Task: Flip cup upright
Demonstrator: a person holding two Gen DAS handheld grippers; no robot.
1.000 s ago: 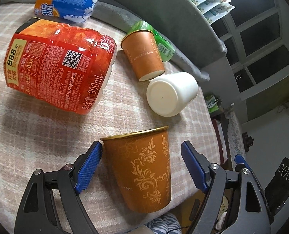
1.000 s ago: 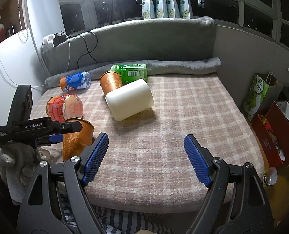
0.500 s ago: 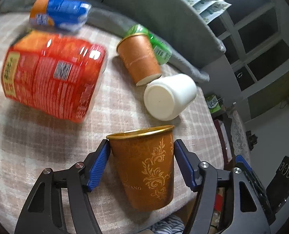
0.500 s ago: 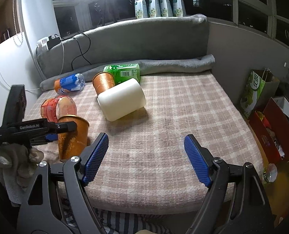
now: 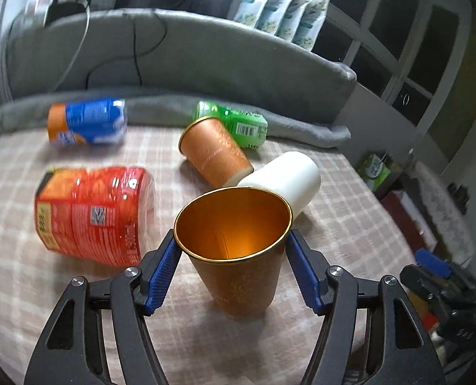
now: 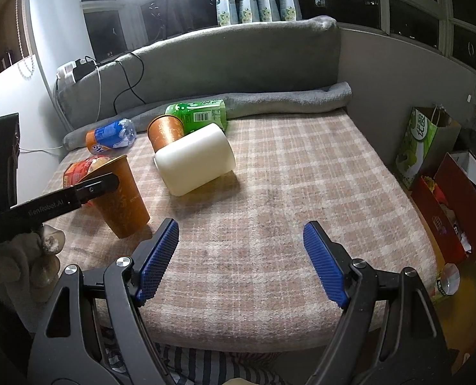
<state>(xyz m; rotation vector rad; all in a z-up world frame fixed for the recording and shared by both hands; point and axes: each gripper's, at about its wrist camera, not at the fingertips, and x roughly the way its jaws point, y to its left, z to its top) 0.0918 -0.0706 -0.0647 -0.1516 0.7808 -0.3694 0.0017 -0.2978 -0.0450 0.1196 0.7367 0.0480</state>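
Left wrist view: a tall orange paper cup with a gold rim (image 5: 238, 250) stands mouth-up, leaning slightly, on the pink plaid blanket (image 5: 334, 224), clasped near its rim between the blue pads of the left gripper (image 5: 233, 258). The flip looks nearly done; settling it level and letting go remain. The right gripper (image 6: 241, 256) hovers spread wide, empty. Another orange paper cup (image 5: 215, 154) and a white cylindrical cup (image 5: 286, 183) lie on their sides behind.
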